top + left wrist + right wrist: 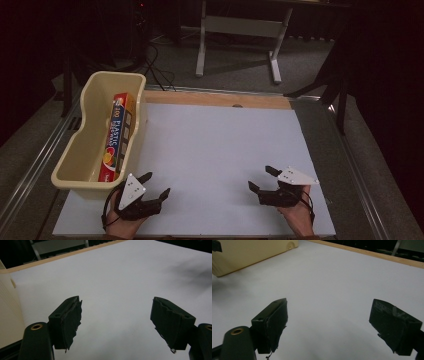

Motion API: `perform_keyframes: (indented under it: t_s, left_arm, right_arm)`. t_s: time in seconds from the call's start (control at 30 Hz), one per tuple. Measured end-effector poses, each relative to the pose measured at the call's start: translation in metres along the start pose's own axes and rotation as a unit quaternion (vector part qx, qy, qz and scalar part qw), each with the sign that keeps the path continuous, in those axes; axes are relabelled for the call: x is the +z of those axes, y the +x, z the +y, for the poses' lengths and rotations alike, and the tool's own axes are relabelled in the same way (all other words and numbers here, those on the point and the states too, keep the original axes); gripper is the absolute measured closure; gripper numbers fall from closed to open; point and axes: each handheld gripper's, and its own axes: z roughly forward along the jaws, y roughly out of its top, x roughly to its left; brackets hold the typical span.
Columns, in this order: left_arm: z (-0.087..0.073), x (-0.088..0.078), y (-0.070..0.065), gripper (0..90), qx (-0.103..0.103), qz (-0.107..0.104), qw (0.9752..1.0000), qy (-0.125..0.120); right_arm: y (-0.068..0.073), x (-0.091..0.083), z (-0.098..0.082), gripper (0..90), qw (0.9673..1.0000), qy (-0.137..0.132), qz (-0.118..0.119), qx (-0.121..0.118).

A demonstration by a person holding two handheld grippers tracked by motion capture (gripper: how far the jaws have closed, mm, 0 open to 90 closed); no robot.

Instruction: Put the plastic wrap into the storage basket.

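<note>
At the far left of the table stood a cream plastic tub point(85, 125), and inside it, leaning along its right wall, lay a red box of plastic wrap point(116, 137), one end towards the person and the other towards the far wall. That box looked to be the thing the work turned on, and it was already in the tub, clear of both hands.

Just beside the tub's near corner rested the left gripper point(156, 186), held low over the white sheet point(215, 150). Its jaws stood wide apart; the left gripper view showed nothing between them but bare sheet, with the tub wall at the picture's left edge.

Across the sheet, well apart from the tub, the right gripper point(260, 178) was held near the front edge, pointing leftward. Its jaws too were spread wide and held nothing, as the right gripper view made plain; the tub sat far off at the top left of that view.

To my eye the putting-away was done, and both hands were parked at rest. Nothing else lay on the sheet, so I judged the next move called for little: keep the hands clear, or wait for another item.
</note>
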Motion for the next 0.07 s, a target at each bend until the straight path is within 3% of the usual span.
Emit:
perform_keyframes:
  t_s: [0.07]
  left_arm:
    - [0.0001,0.0001,0.0,24.4,0.0,0.0,1.0,0.0]
  right_arm:
    - [-0.0006,0.0011,-0.0005,14.0,1.0,0.001,0.001,-0.002]
